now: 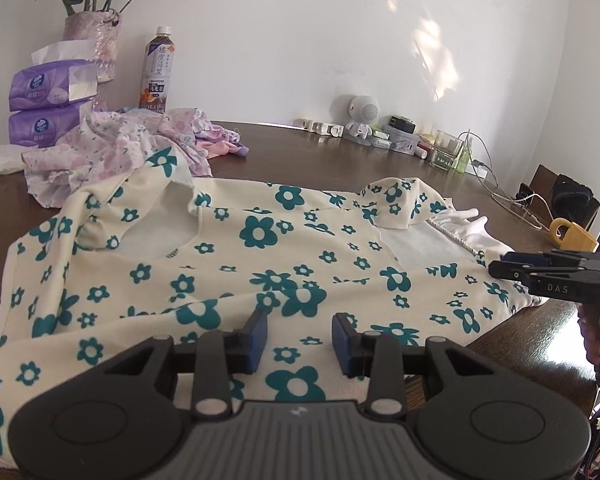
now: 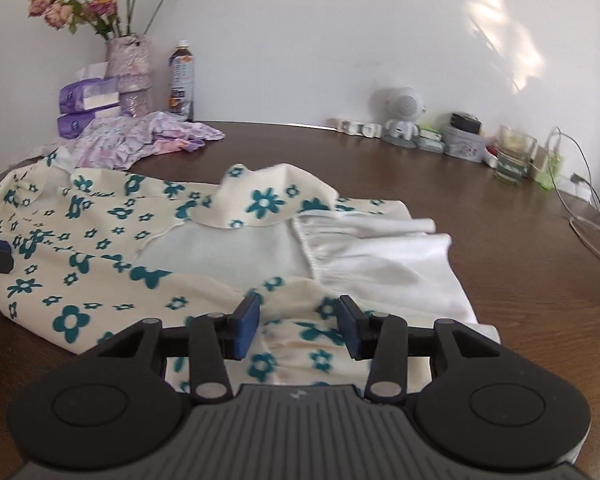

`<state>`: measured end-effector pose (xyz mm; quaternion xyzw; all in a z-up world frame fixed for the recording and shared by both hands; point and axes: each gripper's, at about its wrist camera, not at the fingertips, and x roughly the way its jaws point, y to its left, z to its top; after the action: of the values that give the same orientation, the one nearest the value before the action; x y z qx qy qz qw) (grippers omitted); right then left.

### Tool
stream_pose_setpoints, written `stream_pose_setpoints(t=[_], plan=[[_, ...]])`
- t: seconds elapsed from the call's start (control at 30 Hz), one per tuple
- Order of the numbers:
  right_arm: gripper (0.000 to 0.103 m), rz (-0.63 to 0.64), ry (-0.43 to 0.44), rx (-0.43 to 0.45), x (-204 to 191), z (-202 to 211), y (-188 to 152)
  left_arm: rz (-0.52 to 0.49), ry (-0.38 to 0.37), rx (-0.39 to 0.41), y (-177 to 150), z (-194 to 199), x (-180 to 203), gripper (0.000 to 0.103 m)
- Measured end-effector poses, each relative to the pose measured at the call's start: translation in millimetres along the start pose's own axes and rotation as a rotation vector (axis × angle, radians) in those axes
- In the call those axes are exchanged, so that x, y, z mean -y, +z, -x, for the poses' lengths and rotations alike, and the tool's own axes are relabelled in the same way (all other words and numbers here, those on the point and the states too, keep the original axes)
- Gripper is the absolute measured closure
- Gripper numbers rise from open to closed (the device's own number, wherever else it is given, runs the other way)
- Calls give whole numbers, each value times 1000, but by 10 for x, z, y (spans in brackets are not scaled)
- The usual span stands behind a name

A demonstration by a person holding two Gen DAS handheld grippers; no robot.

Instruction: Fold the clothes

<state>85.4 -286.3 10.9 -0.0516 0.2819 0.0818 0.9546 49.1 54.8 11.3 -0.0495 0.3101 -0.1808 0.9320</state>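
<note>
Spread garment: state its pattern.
Cream garment with teal flowers; clearest in the left wrist view.

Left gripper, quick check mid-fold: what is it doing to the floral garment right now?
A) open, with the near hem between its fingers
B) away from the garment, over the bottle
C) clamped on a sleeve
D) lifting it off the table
A: the left gripper has its blue pads apart over the near edge of the floral garment, which lies flat on the table.

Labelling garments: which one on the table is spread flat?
The cream teal-flowered garment under both claws; the lilac floral one is bunched by the tissue packs.
</note>
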Motion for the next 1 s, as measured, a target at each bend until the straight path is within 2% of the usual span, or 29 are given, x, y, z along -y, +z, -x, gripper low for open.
stream_pose_setpoints(t=[0.27, 0.37, 0.43, 0.5, 0.63, 0.7, 0.87, 1.0], plan=[[64, -102, 29, -8, 231, 16, -51, -27, 40, -1, -5, -9, 78, 69], [65, -131, 30, 31, 199, 90, -32, -38, 52, -2, -7, -15, 104, 69], [65, -119, 86, 71, 69, 198, 11, -55, 64, -4, -7, -21, 135, 69], [63, -60, 181, 88, -155, 295, 70, -68, 74, -6, -9, -26, 158, 69], [63, 41, 365, 46, -647, 262, 115, -76, 78, -7, -12, -24, 170, 68], [63, 79, 408, 11, -876, 182, 118, -77, 79, -7, -12, -24, 170, 68], [63, 173, 403, -60, -1182, 22, 78, -73, 76, -6, -11, -23, 167, 68], [63, 156, 386, -66, -1073, 64, 62, -61, 68, -4, -8, -18, 148, 68]])
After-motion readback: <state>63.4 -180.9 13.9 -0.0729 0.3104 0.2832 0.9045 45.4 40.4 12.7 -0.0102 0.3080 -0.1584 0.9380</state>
